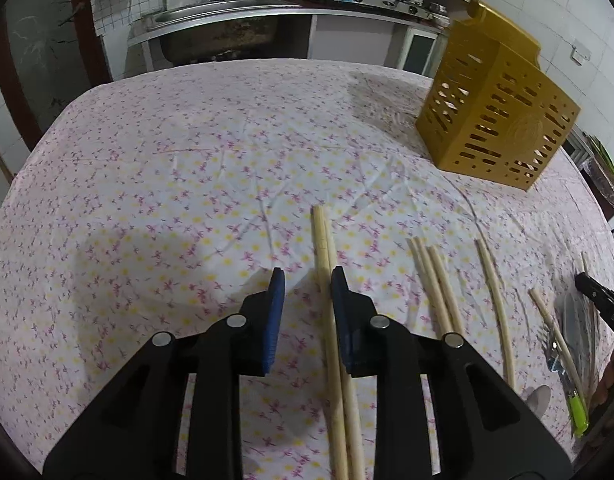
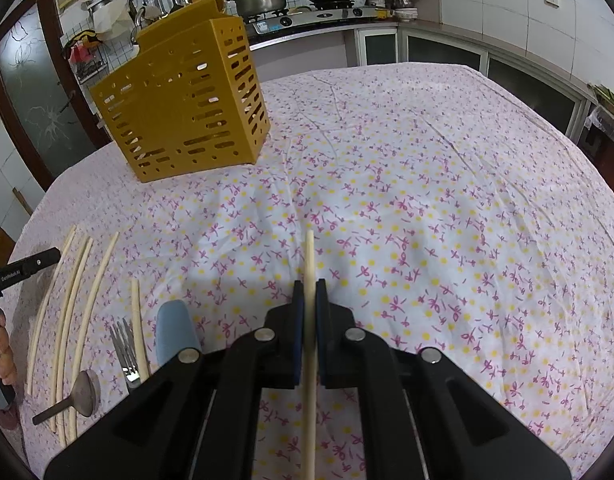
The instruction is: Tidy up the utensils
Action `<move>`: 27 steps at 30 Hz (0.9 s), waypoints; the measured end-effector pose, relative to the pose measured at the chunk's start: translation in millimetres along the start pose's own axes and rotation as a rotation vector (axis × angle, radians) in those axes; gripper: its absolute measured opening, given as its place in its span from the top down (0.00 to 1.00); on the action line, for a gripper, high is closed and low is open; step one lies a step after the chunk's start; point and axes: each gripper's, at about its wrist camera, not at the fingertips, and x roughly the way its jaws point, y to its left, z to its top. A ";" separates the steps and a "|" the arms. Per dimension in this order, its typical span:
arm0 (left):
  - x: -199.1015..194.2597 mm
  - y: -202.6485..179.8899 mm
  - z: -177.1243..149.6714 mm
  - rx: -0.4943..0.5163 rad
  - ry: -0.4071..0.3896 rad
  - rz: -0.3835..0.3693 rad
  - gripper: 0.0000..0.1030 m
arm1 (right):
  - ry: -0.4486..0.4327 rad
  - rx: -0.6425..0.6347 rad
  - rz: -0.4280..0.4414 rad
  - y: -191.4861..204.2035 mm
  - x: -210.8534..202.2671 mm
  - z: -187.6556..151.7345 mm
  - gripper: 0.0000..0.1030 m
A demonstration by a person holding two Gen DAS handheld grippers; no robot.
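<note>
Right wrist view: right hand-held gripper (image 2: 310, 292) clamps one chopstick (image 2: 309, 256), left hand-held gripper (image 1: 307, 280) stands slightly apart around a chopstick pair (image 1: 322, 240), while loose chopsticks (image 2: 83, 280), fork (image 2: 125, 344) and spoon (image 2: 85, 394) lie unsorted near the yellow holder (image 2: 179, 100)

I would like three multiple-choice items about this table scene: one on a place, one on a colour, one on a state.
1. Where does the utensil holder stand?
A. On the flowered tablecloth
B. On the stove
C. In the sink

2. What colour is the holder?
A. Blue
B. Mustard yellow
C. White

3. How does the right gripper stand?
A. Wide open, empty
B. Shut on a fork
C. Shut on a chopstick

Answers:
1 A: its base rests on the cloth, far from the counter.
2 B: its slotted walls are yellow in both views.
3 C: the jaws press one pale stick between them, while the fork lies on the cloth.
</note>
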 end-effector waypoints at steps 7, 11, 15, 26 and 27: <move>2.9 -6.8 -0.3 0.044 -0.005 0.027 0.78 | 0.002 -0.007 -0.004 2.7 -0.3 0.1 0.94; 4.6 -8.7 2.4 0.043 0.004 0.021 0.78 | 0.003 -0.011 -0.009 4.8 -0.1 -0.1 0.94; 12.9 -21.3 4.9 0.078 0.043 0.015 0.79 | 0.004 -0.013 -0.013 7.0 0.4 0.3 0.94; 6.5 -2.2 7.3 -0.028 0.027 -0.064 0.84 | 0.003 -0.003 -0.002 5.1 0.8 0.6 0.94; 3.1 -1.5 7.5 -0.034 0.019 -0.077 0.84 | 0.003 -0.001 0.000 5.1 0.7 0.4 0.94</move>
